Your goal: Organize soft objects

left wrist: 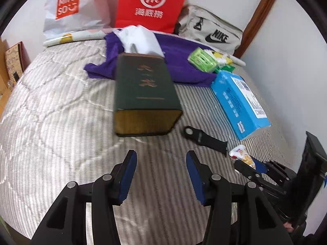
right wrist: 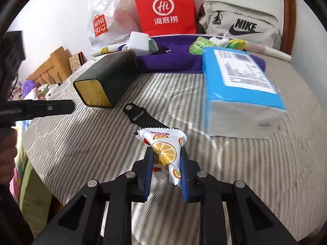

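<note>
A small white snack packet (right wrist: 164, 151) printed with orange slices sits between the blue pads of my right gripper (right wrist: 166, 153), which is shut on it just above the striped bedspread. The left wrist view shows the same packet (left wrist: 242, 155) at the right gripper's tips (left wrist: 248, 166). My left gripper (left wrist: 161, 157) hovers open over the bedspread with nothing between its fingers, short of the dark green box (left wrist: 143, 94). A blue tissue pack (right wrist: 239, 89) lies to the right, and a purple towel (right wrist: 169, 61) lies at the back.
A black strap piece (right wrist: 141, 116) lies just beyond the packet. At the far wall stand a red paper bag (right wrist: 165, 8), a white plastic bag (right wrist: 106, 16) and a grey backpack (right wrist: 241, 24). Green packets (left wrist: 202, 59) rest on the towel. The bed's edge drops off at the left.
</note>
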Demonstrator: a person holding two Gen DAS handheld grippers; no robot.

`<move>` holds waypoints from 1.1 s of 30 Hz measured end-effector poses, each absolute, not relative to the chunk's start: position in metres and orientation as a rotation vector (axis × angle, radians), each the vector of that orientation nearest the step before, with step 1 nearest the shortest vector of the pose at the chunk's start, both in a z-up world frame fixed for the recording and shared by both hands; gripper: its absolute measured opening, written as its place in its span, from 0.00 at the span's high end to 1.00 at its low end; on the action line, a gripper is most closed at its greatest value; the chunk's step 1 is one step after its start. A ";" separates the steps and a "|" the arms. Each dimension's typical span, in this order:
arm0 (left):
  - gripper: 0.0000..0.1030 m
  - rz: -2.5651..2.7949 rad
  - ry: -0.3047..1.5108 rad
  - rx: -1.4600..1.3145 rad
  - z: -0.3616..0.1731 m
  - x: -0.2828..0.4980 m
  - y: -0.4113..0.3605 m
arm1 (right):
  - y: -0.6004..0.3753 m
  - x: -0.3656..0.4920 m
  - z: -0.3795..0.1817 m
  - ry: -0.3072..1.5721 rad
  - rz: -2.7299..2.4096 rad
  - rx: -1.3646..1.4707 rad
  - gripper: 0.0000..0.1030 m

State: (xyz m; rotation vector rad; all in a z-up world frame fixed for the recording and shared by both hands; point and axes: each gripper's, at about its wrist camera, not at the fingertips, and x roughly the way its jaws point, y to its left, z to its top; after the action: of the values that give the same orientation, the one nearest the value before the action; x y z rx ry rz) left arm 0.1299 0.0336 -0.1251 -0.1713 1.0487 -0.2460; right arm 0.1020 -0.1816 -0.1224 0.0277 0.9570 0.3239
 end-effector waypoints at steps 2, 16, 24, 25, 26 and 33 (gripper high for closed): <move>0.54 -0.242 1.061 -0.168 -0.130 0.132 0.020 | -0.193 0.098 -0.120 0.954 0.320 0.033 0.78; 0.51 -0.135 1.109 -0.176 -0.158 0.158 -0.055 | -0.261 0.089 -0.126 0.940 0.320 -0.026 0.78; 0.38 -0.042 1.105 -0.129 -0.161 0.171 -0.076 | -0.267 0.094 -0.132 0.939 0.368 0.020 0.78; 0.38 -0.021 1.101 -0.105 -0.162 0.171 -0.081 | -0.268 0.095 -0.133 0.944 0.373 0.030 0.78; 0.37 -0.001 1.096 -0.081 -0.163 0.172 -0.085 | -0.269 0.096 -0.133 0.945 0.377 0.039 0.78; 0.31 0.017 1.094 -0.002 -0.165 0.167 -0.090 | -0.268 0.094 -0.133 0.944 0.380 0.033 0.78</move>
State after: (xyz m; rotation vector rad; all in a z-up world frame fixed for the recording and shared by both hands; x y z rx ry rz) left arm 0.1672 -0.0900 -0.1645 -0.0020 1.0939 0.0175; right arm 0.0942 -0.2678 -0.1328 0.0334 0.9435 0.3799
